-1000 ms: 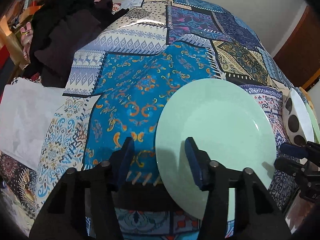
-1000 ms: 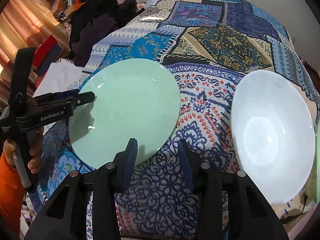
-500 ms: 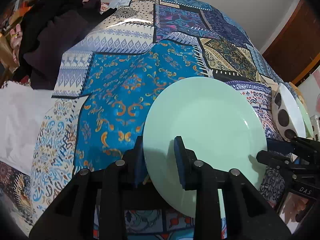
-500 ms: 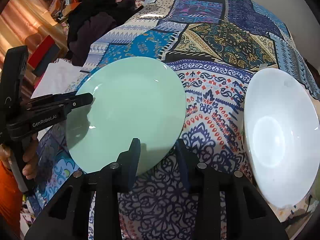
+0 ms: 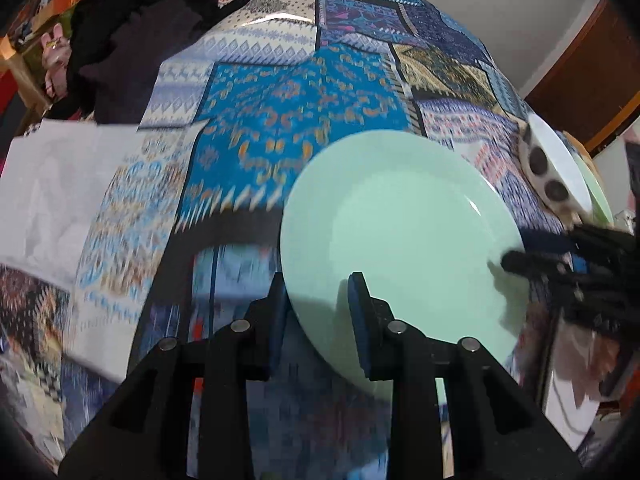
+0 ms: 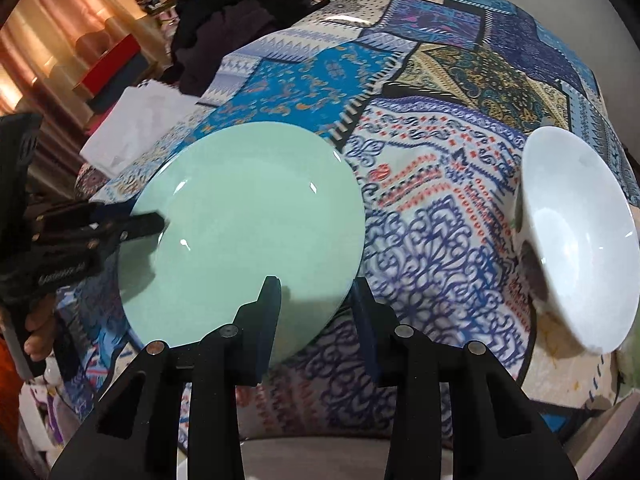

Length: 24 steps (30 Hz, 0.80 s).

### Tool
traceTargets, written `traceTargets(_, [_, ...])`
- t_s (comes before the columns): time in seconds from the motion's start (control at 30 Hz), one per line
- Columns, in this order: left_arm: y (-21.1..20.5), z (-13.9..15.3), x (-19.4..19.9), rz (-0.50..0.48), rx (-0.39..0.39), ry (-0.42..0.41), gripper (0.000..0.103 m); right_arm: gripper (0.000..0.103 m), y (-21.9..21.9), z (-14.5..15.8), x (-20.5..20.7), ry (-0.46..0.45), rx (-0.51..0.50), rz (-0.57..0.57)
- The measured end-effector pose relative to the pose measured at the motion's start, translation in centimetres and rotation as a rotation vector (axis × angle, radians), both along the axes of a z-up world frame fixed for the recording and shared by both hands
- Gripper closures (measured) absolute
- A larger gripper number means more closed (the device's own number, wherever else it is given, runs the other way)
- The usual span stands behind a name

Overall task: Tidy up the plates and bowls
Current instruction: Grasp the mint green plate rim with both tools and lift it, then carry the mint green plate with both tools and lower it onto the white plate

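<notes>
Left wrist view: at the bottom centre of the frame my left claw is clamped on the near rim of the mint-green plate, one pad under the edge and one on top. The plate stretches up and to the right from the fingers, tilted, its shadow on the patchwork tablecloth suggesting it is lifted clear. At the right edge of the frame my right claw reaches in over the far rim.

In the right wrist view the same plate fills the lower left, and my right claw straddles its near edge: the left finger lies over the plate, the right finger just outside the rim. The gap looks wider than the rim, so I judge these fingers still apart, not gripping. My left claw pinches the plate's opposite side at mid-left.

Further right stands the white bowl with dark spots on its outside, near the frame's right edge and well apart from the plate. The coming move turns on this: the bowl lies to the plate's right, so my right claw is nearer to it.

Against a second ago, my left fingers, then open around the rim, have closed on it, and the plate has risen and tilted.
</notes>
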State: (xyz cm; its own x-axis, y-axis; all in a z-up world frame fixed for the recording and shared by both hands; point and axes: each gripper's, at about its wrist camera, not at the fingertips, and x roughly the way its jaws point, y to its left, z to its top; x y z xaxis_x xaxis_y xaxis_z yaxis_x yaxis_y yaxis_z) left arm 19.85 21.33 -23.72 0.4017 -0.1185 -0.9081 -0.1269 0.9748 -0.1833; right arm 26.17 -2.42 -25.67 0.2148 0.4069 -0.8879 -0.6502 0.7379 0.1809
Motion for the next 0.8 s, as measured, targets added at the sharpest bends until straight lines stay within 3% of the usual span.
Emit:
traceTargets(0.27, [-0.4,0.5,-5.3,0.002,-0.047,0.026,0.073,0.070,0.7,-0.2,-1.1,0.020,0.017,0.044])
traceTargets(0.5, [0.4,-0.4,-5.4,0.038,-0.109,0.029,0.073,0.073,1.0,-0.9,-0.8,0.038,0.011,0.048])
traceTargets(0.8, [0.3,-0.3,-4.9,0.041,-0.097,0.010,0.073,0.076,1.7,-1.0,-0.9,0.018,0.010,0.034])
